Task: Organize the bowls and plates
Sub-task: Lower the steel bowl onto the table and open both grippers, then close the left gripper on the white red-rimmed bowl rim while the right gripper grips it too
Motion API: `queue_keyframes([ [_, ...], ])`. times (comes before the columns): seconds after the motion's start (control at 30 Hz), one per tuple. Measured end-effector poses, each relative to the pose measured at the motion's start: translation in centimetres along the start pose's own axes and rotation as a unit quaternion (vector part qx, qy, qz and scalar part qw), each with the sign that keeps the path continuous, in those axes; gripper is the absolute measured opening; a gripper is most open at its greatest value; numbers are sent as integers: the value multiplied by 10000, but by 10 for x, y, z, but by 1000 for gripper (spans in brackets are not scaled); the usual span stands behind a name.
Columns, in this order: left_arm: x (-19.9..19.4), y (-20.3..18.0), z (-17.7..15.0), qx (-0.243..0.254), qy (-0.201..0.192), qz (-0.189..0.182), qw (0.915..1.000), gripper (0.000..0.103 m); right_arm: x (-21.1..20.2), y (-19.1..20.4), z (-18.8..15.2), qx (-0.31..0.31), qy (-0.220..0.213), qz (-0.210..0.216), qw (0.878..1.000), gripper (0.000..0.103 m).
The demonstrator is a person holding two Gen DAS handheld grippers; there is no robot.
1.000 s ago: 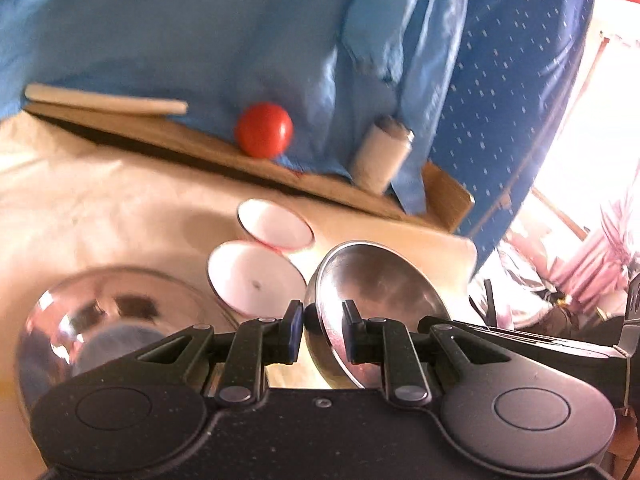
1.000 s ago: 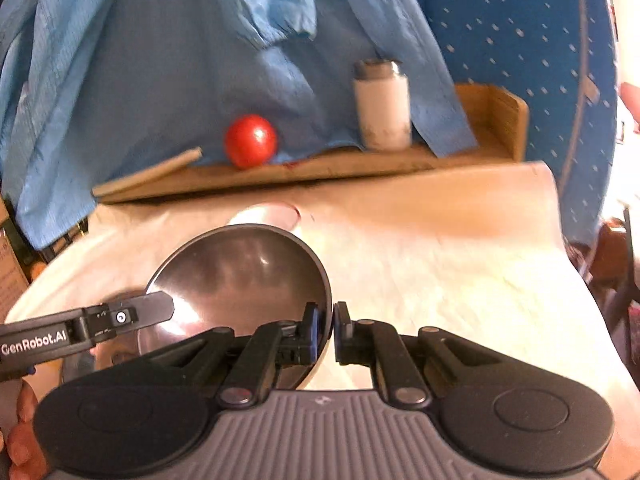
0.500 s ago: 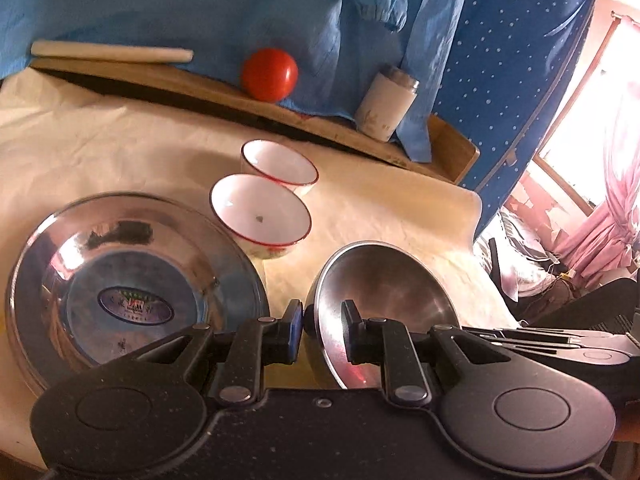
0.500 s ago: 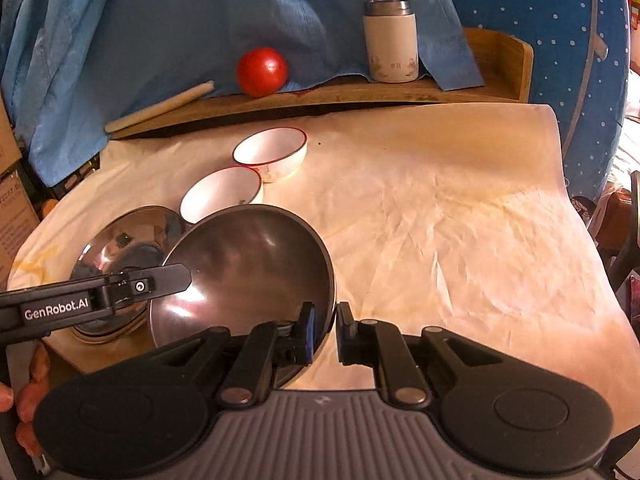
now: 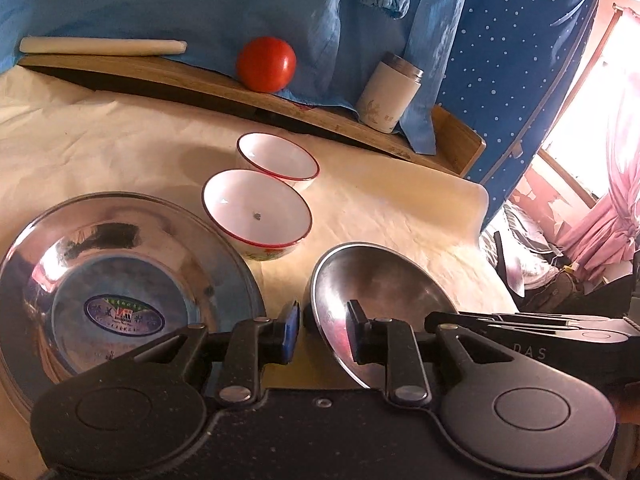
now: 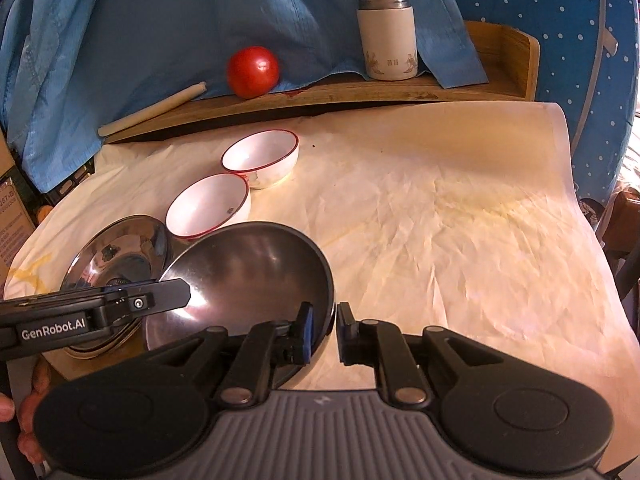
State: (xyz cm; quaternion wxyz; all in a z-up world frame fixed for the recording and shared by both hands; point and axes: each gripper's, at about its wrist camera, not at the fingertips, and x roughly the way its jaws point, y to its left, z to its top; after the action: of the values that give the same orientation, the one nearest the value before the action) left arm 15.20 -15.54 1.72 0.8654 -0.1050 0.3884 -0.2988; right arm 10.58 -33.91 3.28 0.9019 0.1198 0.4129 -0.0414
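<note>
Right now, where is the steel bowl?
The steel bowl is low and centre in both wrist views, right of the steel plate and just in front of the nearer white bowl, with both grippers' fingers at its rim.

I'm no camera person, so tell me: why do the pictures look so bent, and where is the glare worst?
Both views are fisheye, so the wooden shelf bows. Left wrist view: the window at right is blown out white, and the steel plate mirrors bright patches. Right wrist view: a hot glint sits inside the steel bowl.
</note>
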Motion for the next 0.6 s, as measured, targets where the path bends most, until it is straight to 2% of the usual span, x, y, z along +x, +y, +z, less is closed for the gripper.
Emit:
queue_keyframes([
  [0.1, 0, 1, 2, -1, -21, 99, 9999, 33, 2, -2, 1, 14, -35, 6, 10000, 19],
  [0.2, -4, 2, 6, -26, -115, 147, 9998, 45, 1, -5, 1, 14, -101, -31, 9999, 27],
  [0.27, -11, 3, 11, -12, -248, 180, 9995, 57, 0, -8, 2, 27, -150, -61, 9999, 33],
  [0.37, -20, 6, 23, 32, -449, 181, 9988, 71, -3, -15, 7, 84, -260, -111, 9996, 48],
  [0.4, -21, 7, 28, 75, -508, 201, 9985, 75, -3, -17, 9, 115, -296, -111, 9994, 58],
  [0.43, -23, 8, 34, 145, -559, 248, 9980, 85, -4, -18, 11, 155, -328, -97, 9993, 70],
  [0.47, -22, 10, 39, 202, -579, 286, 9977, 93, -4, -21, 13, 218, -367, -59, 9991, 75],
  [0.53, -19, 17, 51, 305, -595, 431, 9968, 97, -3, -23, 17, 350, -447, 33, 9984, 87],
  [0.6, -13, 27, 64, 334, -552, 675, 9956, 98, -1, -24, 21, 423, -505, 114, 9978, 92],
])
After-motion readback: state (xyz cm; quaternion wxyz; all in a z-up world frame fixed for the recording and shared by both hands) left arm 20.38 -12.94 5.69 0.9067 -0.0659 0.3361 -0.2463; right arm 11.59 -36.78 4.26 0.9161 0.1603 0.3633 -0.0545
